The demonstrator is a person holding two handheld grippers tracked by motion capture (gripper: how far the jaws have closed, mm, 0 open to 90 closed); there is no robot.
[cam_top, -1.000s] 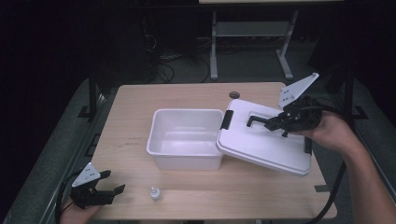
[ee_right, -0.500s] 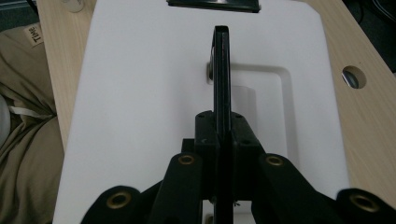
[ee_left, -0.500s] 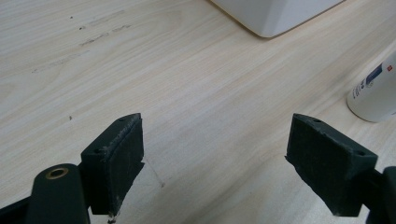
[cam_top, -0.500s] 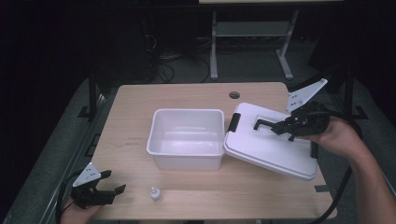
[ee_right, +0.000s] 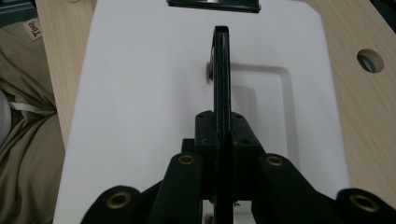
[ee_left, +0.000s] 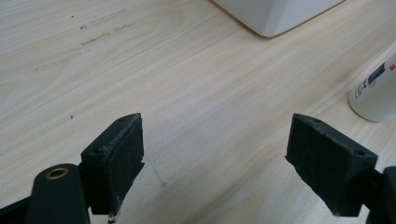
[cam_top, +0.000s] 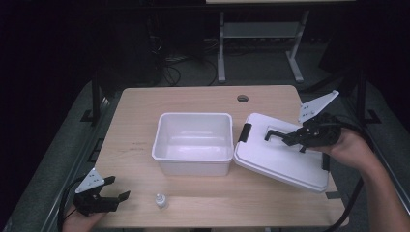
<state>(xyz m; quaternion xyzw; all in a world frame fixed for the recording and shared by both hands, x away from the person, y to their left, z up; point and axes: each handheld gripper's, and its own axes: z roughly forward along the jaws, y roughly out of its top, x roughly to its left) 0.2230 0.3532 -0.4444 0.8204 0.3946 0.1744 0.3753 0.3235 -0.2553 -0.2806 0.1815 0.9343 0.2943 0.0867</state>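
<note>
An open white bin (cam_top: 167, 145) stands at the middle of the table. Just right of it is its white lid (cam_top: 275, 162), slightly tilted, its left edge by the bin's right rim. My right gripper (cam_top: 290, 138) is shut on the lid's black handle (cam_top: 271, 132). In the right gripper view the jaws (ee_right: 220, 126) clamp the thin handle (ee_right: 221, 65) above the lid (ee_right: 140, 93). My left gripper (cam_top: 119, 187) rests open at the near left corner; its jaws (ee_left: 229, 158) hold nothing above bare wood. A small white bottle (cam_top: 161, 200) stands to its right.
The bottle (ee_left: 376, 91) sits close to the left gripper's right jaw. A corner of the bin (ee_left: 275, 14) lies farther ahead. The table (cam_top: 140, 106) has a cable hole (cam_top: 242, 98) at the back. A black latch (cam_top: 244, 132) sits on the lid's left edge.
My right gripper has carried the lid to the right and lower, off the bin's right rim. The left gripper and the bottle have stayed put.
</note>
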